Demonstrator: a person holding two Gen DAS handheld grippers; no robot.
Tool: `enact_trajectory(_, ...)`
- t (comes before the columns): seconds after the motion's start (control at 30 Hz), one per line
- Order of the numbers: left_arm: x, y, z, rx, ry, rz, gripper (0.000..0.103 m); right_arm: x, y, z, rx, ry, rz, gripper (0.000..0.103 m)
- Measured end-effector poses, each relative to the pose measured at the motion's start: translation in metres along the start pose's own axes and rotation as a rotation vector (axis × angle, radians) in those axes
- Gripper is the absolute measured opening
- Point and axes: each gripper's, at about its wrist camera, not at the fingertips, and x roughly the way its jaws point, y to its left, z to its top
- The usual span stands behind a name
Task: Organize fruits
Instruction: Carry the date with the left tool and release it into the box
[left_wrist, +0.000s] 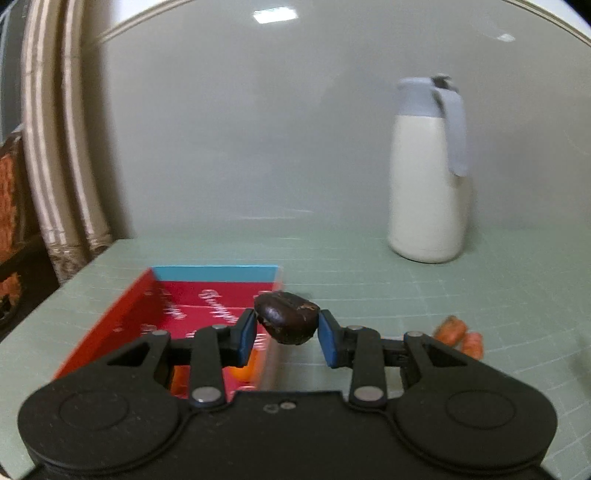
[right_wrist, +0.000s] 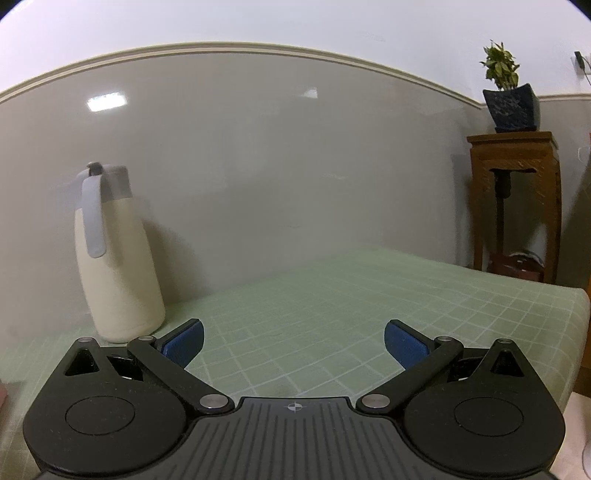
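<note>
A dark brown, wrinkled fruit (left_wrist: 287, 316) hangs above the table, pinched between the blue pads of my left gripper (left_wrist: 286, 334), which is shut on it. Below and to the left lies a red box (left_wrist: 122, 325) with a blue far wall; orange fruit (left_wrist: 245, 371) shows inside it behind the left finger. Two small orange fruits (left_wrist: 460, 336) lie on the green mat to the right. My right gripper (right_wrist: 293, 341) is open over bare mat, nothing between its fingers.
A cream jug with a grey lid and handle (left_wrist: 428, 173) (right_wrist: 118, 258) stands at the back by the grey wall. The green gridded mat (right_wrist: 332, 314) covers the table. A curtain (left_wrist: 62, 147) hangs left; a wooden stand (right_wrist: 517, 199) with a potted plant is right.
</note>
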Motion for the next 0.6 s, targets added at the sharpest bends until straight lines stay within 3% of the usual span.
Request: enact_trajectory(0.6,0.019,0.088,-0.028,-0.11,0.123,0.215,0.029,-0.004,0.033,-0.014,-0.103,0.007,0.083,0.103)
